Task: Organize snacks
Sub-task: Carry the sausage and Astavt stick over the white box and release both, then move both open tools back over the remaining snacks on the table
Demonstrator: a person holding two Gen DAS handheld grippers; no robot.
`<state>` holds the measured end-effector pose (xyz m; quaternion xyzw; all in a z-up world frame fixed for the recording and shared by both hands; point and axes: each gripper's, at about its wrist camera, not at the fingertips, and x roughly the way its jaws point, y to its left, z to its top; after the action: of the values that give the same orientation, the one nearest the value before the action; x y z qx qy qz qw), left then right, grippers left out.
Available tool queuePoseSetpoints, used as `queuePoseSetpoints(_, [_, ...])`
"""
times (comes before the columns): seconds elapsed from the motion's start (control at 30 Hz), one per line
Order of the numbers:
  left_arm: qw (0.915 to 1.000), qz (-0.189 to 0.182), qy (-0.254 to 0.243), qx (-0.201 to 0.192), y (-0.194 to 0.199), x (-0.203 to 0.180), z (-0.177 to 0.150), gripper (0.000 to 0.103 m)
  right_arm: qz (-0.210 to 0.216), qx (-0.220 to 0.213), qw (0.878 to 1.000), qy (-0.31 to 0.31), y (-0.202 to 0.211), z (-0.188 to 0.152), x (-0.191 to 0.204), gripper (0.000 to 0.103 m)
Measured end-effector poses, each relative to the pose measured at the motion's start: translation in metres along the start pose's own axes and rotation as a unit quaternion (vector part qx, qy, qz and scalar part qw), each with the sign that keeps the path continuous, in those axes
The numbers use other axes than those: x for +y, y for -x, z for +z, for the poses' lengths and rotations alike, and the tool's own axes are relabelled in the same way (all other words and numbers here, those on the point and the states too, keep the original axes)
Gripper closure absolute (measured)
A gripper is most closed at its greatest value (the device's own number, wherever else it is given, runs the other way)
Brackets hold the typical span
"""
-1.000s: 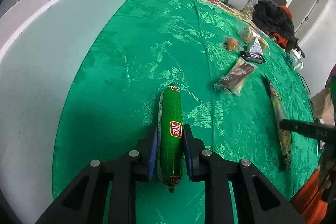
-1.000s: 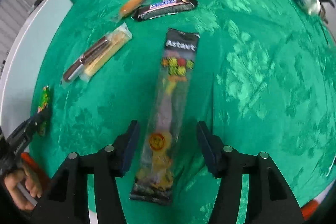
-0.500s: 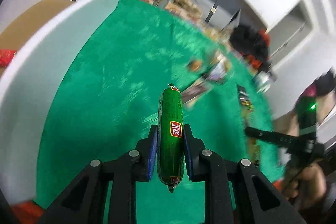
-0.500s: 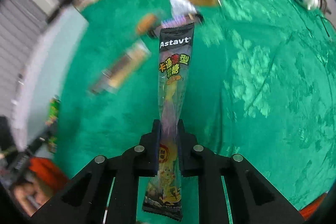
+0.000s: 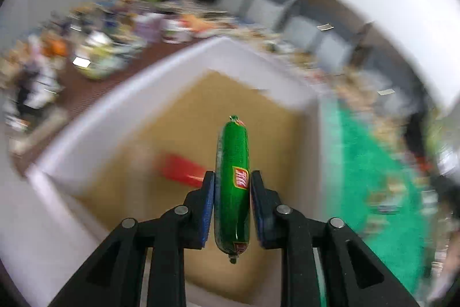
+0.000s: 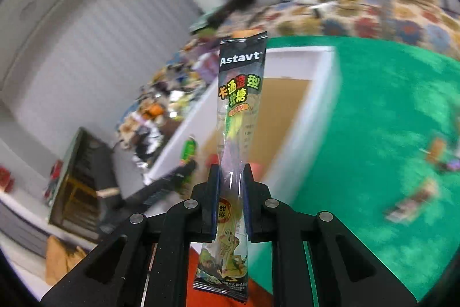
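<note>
I now have the left gripper (image 5: 232, 203) above the white box (image 5: 161, 82), where a second ago it sat low over the green cloth (image 5: 371, 177); its jaws are opening, a sliver of gap showing beside the green sausage (image 5: 232, 186) that they clamped tightly before. The right gripper (image 6: 231, 203), wide open around the candy packet (image 6: 238, 105) lying flat a second ago, now carries it lifted off the cloth toward the box, jaws opening slightly, pads on the wrapper.
</note>
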<state>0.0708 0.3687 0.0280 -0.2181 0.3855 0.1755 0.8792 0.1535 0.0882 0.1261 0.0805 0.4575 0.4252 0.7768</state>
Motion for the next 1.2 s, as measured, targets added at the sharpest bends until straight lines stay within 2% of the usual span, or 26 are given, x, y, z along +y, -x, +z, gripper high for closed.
queuePoseSetpoints(0.03, [0.9994,0.033,-0.006,0.013,-0.012,0.010,-0.001,0.031,0.007,0.008,1.000,-0.005,-0.019,0.001,0.004,0.067])
queuePoseSetpoints(0.07, [0.9971,0.070,-0.006,0.027,-0.023,0.022,-0.004,0.021,0.009,0.022,1.000,-0.011,-0.038,0.002,0.005,0.047])
queuePoseSetpoints(0.13, [0.9951,0.094,0.003,0.030,-0.022,0.042,-0.015,0.020,-0.001,0.023,0.999,-0.034,-0.055,-0.002,0.000,0.046])
queuePoseSetpoints(0.2, [0.9969,0.076,0.015,0.010,-0.007,0.055,-0.028,0.020,0.003,0.009,0.999,-0.042,-0.048,-0.018,-0.016,0.046])
queuePoseSetpoints(0.23, [0.9977,0.067,0.011,-0.004,0.002,0.055,-0.034,0.019,-0.012,0.004,0.999,-0.033,-0.041,-0.025,-0.029,0.042])
queuePoseSetpoints(0.3, [0.9978,0.064,-0.003,-0.014,0.015,0.043,-0.041,0.019,-0.092,-0.009,0.996,0.006,-0.020,-0.051,-0.066,0.040])
queuePoseSetpoints(0.37, [0.9994,0.025,-0.015,-0.018,0.026,0.023,-0.048,0.019,-0.180,-0.016,0.983,0.036,-0.002,-0.079,-0.108,0.040])
queuePoseSetpoints(0.43, [0.9987,-0.027,-0.036,-0.023,0.041,-0.010,-0.055,0.019,-0.286,-0.002,0.957,0.041,0.027,-0.121,-0.170,0.040])
queuePoseSetpoints(0.5, [0.9947,-0.072,-0.071,-0.019,0.051,-0.046,-0.063,0.019,-0.338,0.010,0.941,0.010,0.056,-0.151,-0.217,0.040])
queuePoseSetpoints(0.57, [0.9865,-0.118,-0.113,-0.010,0.055,-0.092,-0.077,0.015,-0.377,-0.003,0.926,-0.037,0.100,-0.180,-0.257,0.040])
queuePoseSetpoints(0.6, [0.9798,-0.147,-0.135,0.000,0.054,-0.121,-0.087,0.009,-0.388,-0.017,0.920,-0.057,0.119,-0.191,-0.270,0.040])
queuePoseSetpoints(0.63, [0.9734,-0.171,-0.152,0.011,0.050,-0.145,-0.099,0.003,-0.397,-0.033,0.914,-0.075,0.139,-0.201,-0.280,0.040])
queuePoseSetpoints(0.7, [0.9632,-0.194,-0.182,0.039,0.033,-0.190,-0.125,0.003,-0.406,-0.052,0.907,-0.100,0.163,-0.212,-0.293,0.040])
queuePoseSetpoints(0.73, [0.9594,-0.194,-0.197,0.055,0.020,-0.209,-0.139,0.003,-0.408,-0.055,0.905,-0.106,0.169,-0.212,-0.297,0.040])
queuePoseSetpoints(0.83, [0.9537,-0.160,-0.233,0.102,-0.030,-0.251,-0.179,0.003,-0.406,-0.057,0.905,-0.111,0.173,-0.217,-0.306,0.040])
queuePoseSetpoints(0.9, [0.9523,-0.138,-0.247,0.114,-0.054,-0.267,-0.194,0.004,-0.406,-0.051,0.907,-0.103,0.168,-0.218,-0.312,0.040])
queuePoseSetpoints(1.07, [0.9505,-0.114,-0.266,0.113,-0.085,-0.293,-0.207,0.004,-0.410,-0.055,0.908,-0.065,0.163,-0.227,-0.312,0.029])
queuePoseSetpoints(1.17, [0.9478,-0.085,-0.296,0.082,-0.094,-0.299,-0.209,0.004,-0.403,-0.055,0.911,-0.064,0.162,-0.224,-0.318,0.023])
queuePoseSetpoints(1.2, [0.9474,-0.087,-0.298,0.077,-0.097,-0.300,-0.210,0.002,-0.402,-0.052,0.912,-0.061,0.161,-0.224,-0.317,0.023])
